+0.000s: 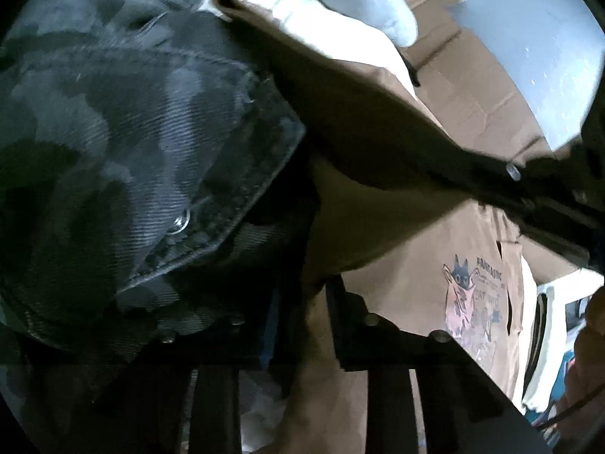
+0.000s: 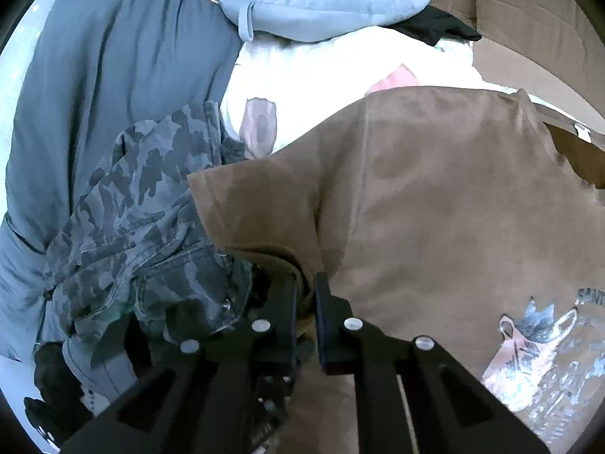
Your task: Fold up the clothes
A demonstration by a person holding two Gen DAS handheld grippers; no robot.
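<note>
In the left wrist view, a camouflage garment (image 1: 124,143) fills the left side. It is grey and dark, made of thick cloth, and has a metal snap on a flap. To its right lies the brown T-shirt (image 1: 378,143), which stretches across the middle of the view. The left gripper (image 1: 302,321) is at the bottom, and brown cloth sits between its two fingers. It looks like it is pinching the shirt, but the fingertips are dark and hard to see. Further right, the shirt shows a printed picture of a cat (image 1: 472,302). Cardboard (image 1: 472,87) lies behind the shirt at the upper right.

In the right wrist view, a grey-blue cloth (image 2: 113,75) hangs on the far left. The camouflage garment (image 2: 151,208) lies bunched just beside it. A pale blue neck pillow (image 2: 321,7) rests at the top, on a white cloth (image 2: 321,68). The right gripper (image 2: 305,295) is at the bottom middle. Its fingers are pressed close together on a fold of the brown T-shirt (image 2: 435,196), near the sleeve. The shirt spreads out to the right, with its cat print (image 2: 540,352) at the lower right corner.
</note>
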